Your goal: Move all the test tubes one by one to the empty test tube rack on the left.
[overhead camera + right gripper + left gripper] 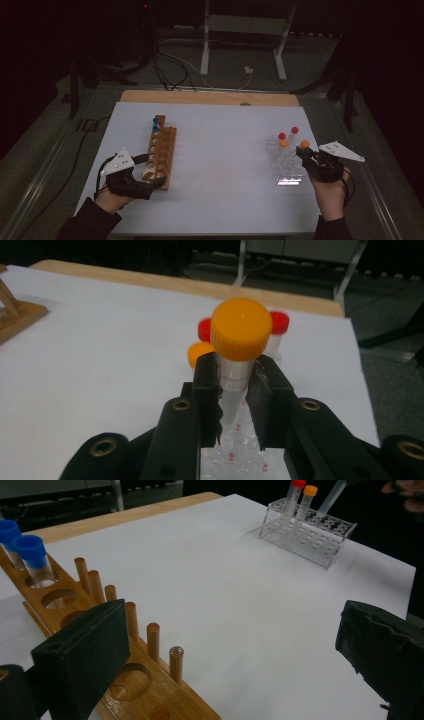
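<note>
Your right gripper's (235,390) jaws hide the orange-capped tube's (239,340) middle; blue-capped tube (7,532) cut by frame edge; rack labels (247,462) unreadable.

**Two racks, two hands, one tube lifted**

A pale sheet covers the table (220,150), with a strip of bare wood showing along its far edge. On the left stands a wooden rack (160,152), two blue-capped tubes (156,124) upright at its far end. The left gripper (150,187) sits at the rack's near end, one jaw touching the wood.

Over on the right is a clear plastic rack (286,162) holding two red-capped tubes (288,133) and an orange-capped one (283,143). The right gripper (303,155) hovers at that rack's right edge, jaws clamped on an orange-capped tube (304,145), cap upward. Cables (170,70) and white frame legs (242,42) lie on the dark floor beyond.
</note>
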